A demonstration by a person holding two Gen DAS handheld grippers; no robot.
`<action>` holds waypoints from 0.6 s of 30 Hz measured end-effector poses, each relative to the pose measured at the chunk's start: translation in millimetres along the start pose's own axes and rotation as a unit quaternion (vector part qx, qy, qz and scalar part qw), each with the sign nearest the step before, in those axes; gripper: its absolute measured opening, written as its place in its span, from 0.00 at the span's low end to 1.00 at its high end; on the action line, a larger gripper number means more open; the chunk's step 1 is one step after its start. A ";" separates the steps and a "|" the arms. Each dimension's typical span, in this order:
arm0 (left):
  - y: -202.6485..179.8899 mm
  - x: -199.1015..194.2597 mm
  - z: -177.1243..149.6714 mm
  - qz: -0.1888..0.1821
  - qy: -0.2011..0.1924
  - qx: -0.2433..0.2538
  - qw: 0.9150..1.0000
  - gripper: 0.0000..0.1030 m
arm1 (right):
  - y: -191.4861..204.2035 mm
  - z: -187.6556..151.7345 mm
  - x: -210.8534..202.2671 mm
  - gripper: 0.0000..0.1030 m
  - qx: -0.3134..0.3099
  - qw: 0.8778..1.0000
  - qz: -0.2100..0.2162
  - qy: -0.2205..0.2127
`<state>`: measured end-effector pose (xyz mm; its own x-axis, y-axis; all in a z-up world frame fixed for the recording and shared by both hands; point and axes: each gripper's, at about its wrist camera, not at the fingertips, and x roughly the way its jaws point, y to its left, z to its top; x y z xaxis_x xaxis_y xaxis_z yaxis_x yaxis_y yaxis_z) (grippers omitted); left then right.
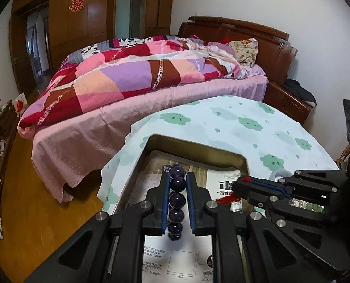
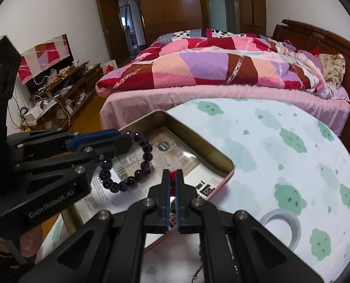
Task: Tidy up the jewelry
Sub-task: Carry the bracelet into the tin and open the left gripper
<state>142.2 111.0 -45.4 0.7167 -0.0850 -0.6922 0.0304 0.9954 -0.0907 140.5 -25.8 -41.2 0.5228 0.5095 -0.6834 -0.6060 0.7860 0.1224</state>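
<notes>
A bracelet of dark purple beads (image 1: 177,200) runs between the blue pads of my left gripper (image 1: 178,173), which is shut on it. In the right wrist view the bracelet (image 2: 127,184) hangs as a loop from the left gripper (image 2: 125,139), over an open metal tin (image 2: 198,138) lined with printed paper. My right gripper (image 2: 172,173) is shut on a small ornament with a red cord (image 2: 173,176), above the tin's near right edge. Seen from the left wrist, the right gripper (image 1: 239,184) comes in from the right, and a red tassel (image 1: 227,199) hangs below its tips.
The tin (image 1: 198,145) lies on a round table under a pale cloth with green clouds (image 2: 269,141). A white bangle (image 2: 295,228) lies on the cloth to the right of my right gripper. Behind the table stands a bed (image 1: 127,82) with a patchwork quilt.
</notes>
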 end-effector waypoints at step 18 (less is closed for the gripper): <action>1.2 -15.2 -5.3 0.013 -0.035 -0.029 0.999 0.85 | -10.7 -14.0 -19.0 0.69 0.051 0.998 -0.018 -0.024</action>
<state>127.6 113.2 -38.7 0.7635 -0.0547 -0.6435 -0.0276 0.9927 -0.1172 128.6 -48.8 -39.6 0.5731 0.4949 -0.6532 -0.5232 0.8344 0.1732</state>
